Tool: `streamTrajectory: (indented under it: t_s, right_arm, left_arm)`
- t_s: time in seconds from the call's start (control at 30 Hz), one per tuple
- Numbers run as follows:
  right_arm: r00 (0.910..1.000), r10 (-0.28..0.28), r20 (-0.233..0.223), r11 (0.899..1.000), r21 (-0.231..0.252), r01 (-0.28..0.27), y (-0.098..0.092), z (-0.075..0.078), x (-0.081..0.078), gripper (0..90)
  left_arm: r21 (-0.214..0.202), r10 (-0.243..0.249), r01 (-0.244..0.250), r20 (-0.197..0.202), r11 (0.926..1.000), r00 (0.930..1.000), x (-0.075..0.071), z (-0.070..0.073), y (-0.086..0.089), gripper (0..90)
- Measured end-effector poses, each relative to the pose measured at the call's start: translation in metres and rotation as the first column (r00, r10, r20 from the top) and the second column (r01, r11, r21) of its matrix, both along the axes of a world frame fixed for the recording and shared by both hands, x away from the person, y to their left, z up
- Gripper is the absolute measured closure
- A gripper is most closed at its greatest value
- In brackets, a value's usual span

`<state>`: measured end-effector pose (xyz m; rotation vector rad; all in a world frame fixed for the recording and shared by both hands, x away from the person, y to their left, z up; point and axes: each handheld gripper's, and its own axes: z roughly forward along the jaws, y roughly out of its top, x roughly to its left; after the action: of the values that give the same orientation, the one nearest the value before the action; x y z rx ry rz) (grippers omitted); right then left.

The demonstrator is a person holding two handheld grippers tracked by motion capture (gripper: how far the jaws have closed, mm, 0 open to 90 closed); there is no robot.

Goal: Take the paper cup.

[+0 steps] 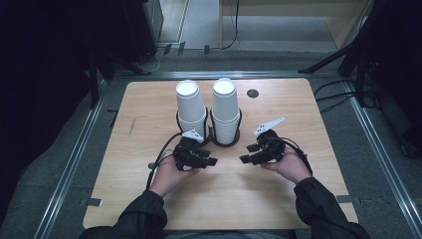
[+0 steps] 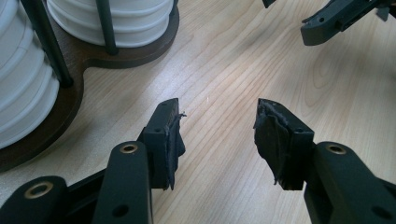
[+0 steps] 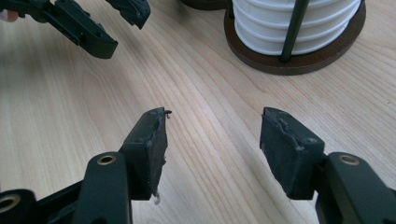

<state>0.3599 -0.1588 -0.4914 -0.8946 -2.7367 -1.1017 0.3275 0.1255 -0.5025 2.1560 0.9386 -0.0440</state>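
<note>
Two tall stacks of white paper cups, the left stack [image 1: 190,107] and the right stack [image 1: 225,107], stand in a dark brown holder [image 1: 214,141] with thin black posts at the table's middle. My left gripper [image 1: 208,160] rests low over the wood just in front of the left stack, jaws apart with bare table between them [image 2: 217,130]. The right gripper [image 1: 247,153] sits in front and to the right of the right stack, also open with nothing between its pads [image 3: 212,135]. The two grippers point toward each other. The holder's base [image 2: 93,58] lies close to the left jaws.
The light wooden table [image 1: 149,124] has a small black round insert [image 1: 253,93] behind the cups. Metal rails and dark floor surround the table. Both forearms in dark sleeves come in from the near edge. Bare wood lies between and in front of the grippers.
</note>
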Motion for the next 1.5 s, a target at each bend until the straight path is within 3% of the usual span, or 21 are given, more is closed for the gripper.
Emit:
streamTrajectory:
  t_s: [0.23,0.37,0.53,0.8,1.0,1.2,1.47,1.5]
  right_arm:
    - [1.0000,-0.006,-0.005,1.000,0.020,0.006,-0.004,0.005,-0.001,40.3]
    - [0.9999,-0.014,-0.008,0.999,0.032,0.015,-0.007,0.007,0.000,39.9]
    - [0.9997,-0.021,-0.009,0.999,0.041,0.021,-0.010,0.011,0.001,39.0]
    - [0.9996,-0.023,0.016,0.999,0.042,0.022,-0.011,0.026,0.005,36.0]
    - [0.9996,-0.011,0.026,0.999,0.039,0.010,-0.010,0.040,0.010,34.6]
    - [0.9991,0.004,0.042,1.000,0.028,-0.005,-0.009,0.058,0.016,31.8]
    - [0.9983,0.004,0.058,0.999,0.032,-0.006,-0.005,0.083,0.029,29.5]
    - [0.9981,0.006,0.061,1.000,0.029,-0.007,-0.004,0.086,0.030,29.2]
  left_arm:
    - [-0.002,-0.005,0.005,0.008,1.0000,1.0000,0.003,0.004,0.000,55.1]
    - [0.014,-0.019,0.019,0.024,0.9997,0.9995,0.003,0.006,-0.001,63.9]
    - [0.004,-0.019,0.019,0.011,0.9998,0.9998,0.006,0.008,-0.001,69.8]
    - [-0.032,0.032,-0.032,-0.006,0.9990,0.9995,0.014,0.021,-0.004,85.9]
    - [-0.025,0.036,-0.036,0.012,0.9990,0.9993,0.019,0.030,-0.010,87.5]
    - [-0.050,0.068,-0.067,0.014,0.9965,0.9976,0.023,0.039,-0.013,88.4]
    - [-0.023,0.122,-0.121,0.042,0.9923,0.9916,0.027,0.048,-0.017,86.9]
    - [-0.034,0.133,-0.131,0.048,0.9908,0.9900,0.028,0.051,-0.016,87.1]
